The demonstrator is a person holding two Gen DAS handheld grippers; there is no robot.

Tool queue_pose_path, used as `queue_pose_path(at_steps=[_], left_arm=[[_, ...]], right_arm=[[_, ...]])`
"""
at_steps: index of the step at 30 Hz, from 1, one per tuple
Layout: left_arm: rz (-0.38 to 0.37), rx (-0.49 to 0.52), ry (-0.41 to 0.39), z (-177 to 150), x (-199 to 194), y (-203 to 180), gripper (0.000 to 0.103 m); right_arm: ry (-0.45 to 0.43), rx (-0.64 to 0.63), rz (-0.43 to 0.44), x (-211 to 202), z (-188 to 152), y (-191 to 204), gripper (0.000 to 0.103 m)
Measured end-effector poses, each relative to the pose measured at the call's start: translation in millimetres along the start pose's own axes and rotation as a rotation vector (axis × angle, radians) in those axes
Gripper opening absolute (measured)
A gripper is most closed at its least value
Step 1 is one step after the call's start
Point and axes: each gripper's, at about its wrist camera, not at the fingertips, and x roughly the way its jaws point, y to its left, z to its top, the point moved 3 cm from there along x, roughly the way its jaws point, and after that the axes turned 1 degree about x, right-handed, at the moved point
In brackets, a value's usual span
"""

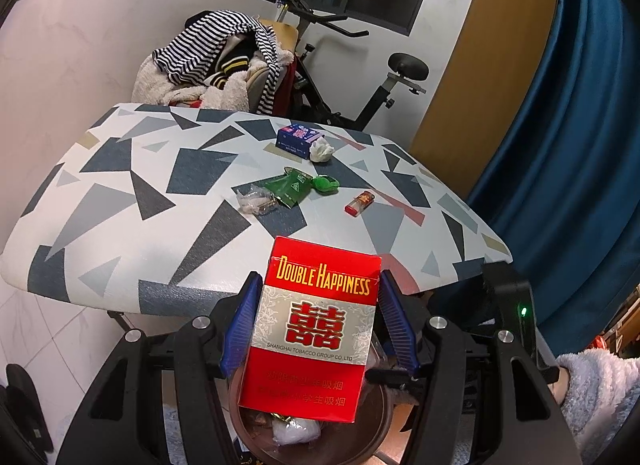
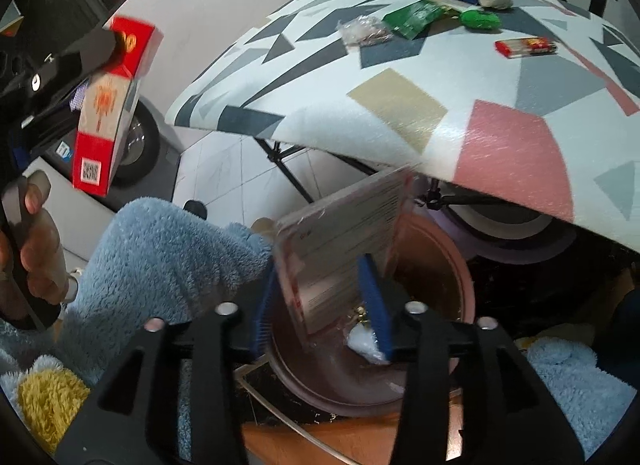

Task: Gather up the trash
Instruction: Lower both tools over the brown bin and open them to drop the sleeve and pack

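Note:
My left gripper (image 1: pixel 316 305) is shut on a red Double Happiness cigarette pack (image 1: pixel 316 329), held above a brown round bin (image 1: pixel 384 425) with white trash in it. The pack also shows at the left of the right wrist view (image 2: pixel 108 105). My right gripper (image 2: pixel 320 289) is shut on a pale pink-and-white flat box (image 2: pixel 344 241), tilted over the same bin (image 2: pixel 440 265). On the patterned table (image 1: pixel 140 185) lie a green wrapper (image 1: pixel 290 187), a clear crumpled wrapper (image 1: pixel 254 201), a red lighter (image 1: pixel 359 203), a blue box (image 1: pixel 298 138) and a white tissue ball (image 1: pixel 321 151).
An exercise bike (image 1: pixel 360 101) and a chair piled with striped clothes (image 1: pixel 216 57) stand behind the table. A blue curtain (image 1: pixel 568 145) hangs at the right. The table's folding legs (image 2: pixel 288 161) stand near the bin. A fluffy blue sleeve (image 2: pixel 168 257) is by the right gripper.

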Motion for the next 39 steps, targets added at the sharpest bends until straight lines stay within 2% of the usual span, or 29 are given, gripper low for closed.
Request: queue_pose_path(at_steps=[3,7,12,15,20,26,32,39], left_arm=[[-0.004,0.003,0.011,-3.1,3.4,-0.4,0.058],[-0.012,0.014,0.027,-8.7,8.1,-0.8,0.058],[-0.036,0.042,0.047,-21.4,17.9,-2.7,0.058],[-0.052,0.057,0.063,-30.6,26.7,-3.5,0.058],[-0.06,0.064,0.092,-44.7,42.7,-2.2,0.058],[-0.048,0.041,0.11,-62.5,58.3,6.3,0.058],[-0.025,0.027,0.165,-73.0,74.3,11.6,0.058],[-0.022,0.048,0.186,-77.6,78.5,7.4,0.058]], right_arm=[[-0.046,0.024,-0.03,-11.3,3.1,-11.8,0.064],[-0.103,0.023,-0.083,-24.9,6.1,-23.5,0.07],[-0.189,-0.019,-0.161,-40.3,7.0,-33.1,0.089],[-0.224,-0.039,-0.19,-44.6,6.3,-35.9,0.094],[-0.269,-0.048,-0.206,-50.6,5.0,-38.8,0.097],[-0.299,-0.058,-0.284,-49.8,3.3,-37.4,0.097],[-0.306,-0.019,-0.296,-52.0,3.9,-45.2,0.097],[-0.313,-0.016,-0.301,-54.4,0.9,-46.5,0.097]])
